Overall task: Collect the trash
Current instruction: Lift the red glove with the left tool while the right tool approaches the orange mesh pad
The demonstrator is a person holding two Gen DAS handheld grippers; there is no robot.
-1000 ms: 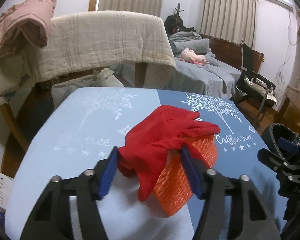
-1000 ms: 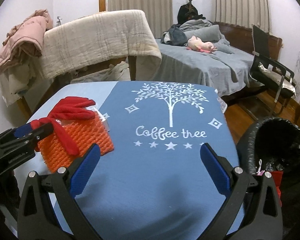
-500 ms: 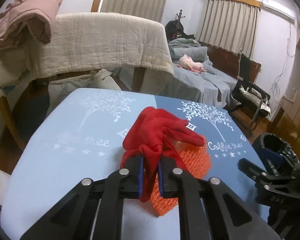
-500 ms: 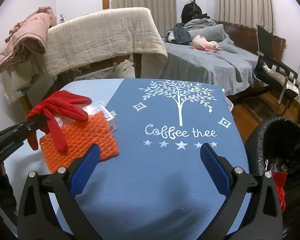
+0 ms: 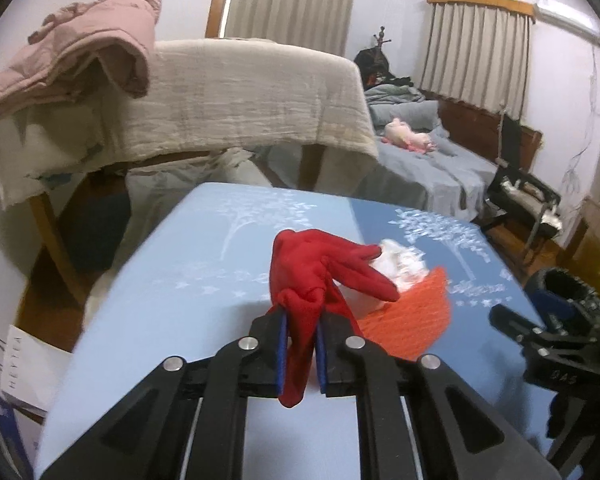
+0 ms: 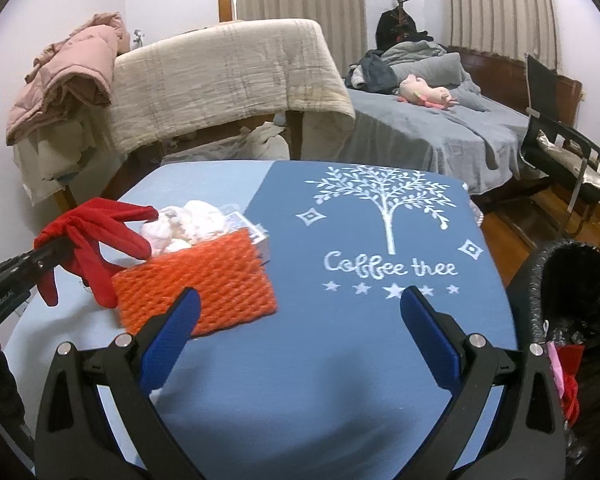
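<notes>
table: blue cloth (image 6: 340,360) printed with white tree and "Coffee tree" | behind: beige blanket (image 6: 228,76) draped over a wooden frame; pink jacket (image 6: 72,68) heaped at its left end | right: bed with grey bedding (image 6: 440,128); pink plush toy (image 6: 424,94) lying on it; black chair (image 6: 556,140) beside | far back: possibly a coat stand (image 6: 400,0)

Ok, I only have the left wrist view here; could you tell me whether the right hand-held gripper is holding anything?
Observer: No, the right hand-held gripper is open and empty, above the blue tablecloth.
Operator: Thanks. Is anything behind the orange mesh?
Observer: Yes, a small white box sits against the far side of the orange mesh.
Operator: And is there anything in the bin?
Observer: The black-lined bin holds red and pink scraps.
</notes>
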